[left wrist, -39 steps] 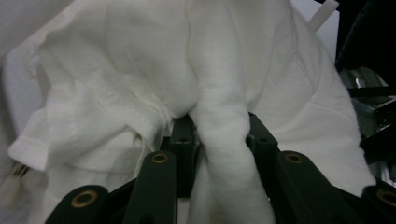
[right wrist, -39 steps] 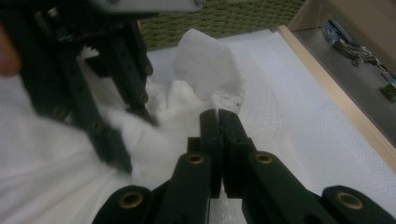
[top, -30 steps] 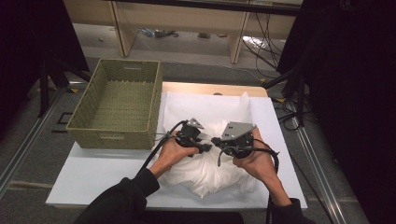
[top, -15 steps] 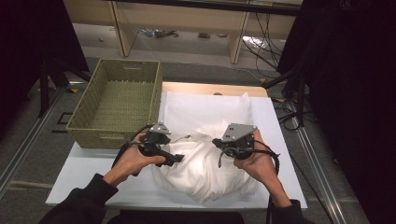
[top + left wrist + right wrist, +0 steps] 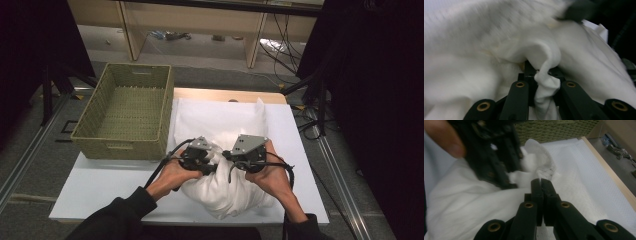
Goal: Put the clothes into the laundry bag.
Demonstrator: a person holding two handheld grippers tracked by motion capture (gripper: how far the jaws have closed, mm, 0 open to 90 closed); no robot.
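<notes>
A white cloth (image 5: 220,120) lies on the white table (image 5: 110,185), flat at the back and bunched into a heap at the front. My left gripper (image 5: 214,167) sits on top of the heap; its jaws have just been closing. In the left gripper view a twisted fold of the cloth (image 5: 544,82) is pinched in my left gripper (image 5: 541,72). My right gripper (image 5: 228,158) faces it from the right, almost touching. In the right gripper view my right gripper (image 5: 541,182) has its jaws pressed together at a raised fold of the cloth (image 5: 541,167), with the left gripper (image 5: 496,157) close beside.
A green woven basket (image 5: 165,112) stands with nothing in it on the table's left, its wall against the cloth's left edge. A wooden strip (image 5: 225,93) runs along the table's far edge. Shelves and cables are on the floor beyond. Bare table lies at front left.
My left hand swung out to the cloth's left side, then came back to the middle beside the right gripper. The front of the cloth is more bunched. The right hand stayed put.
</notes>
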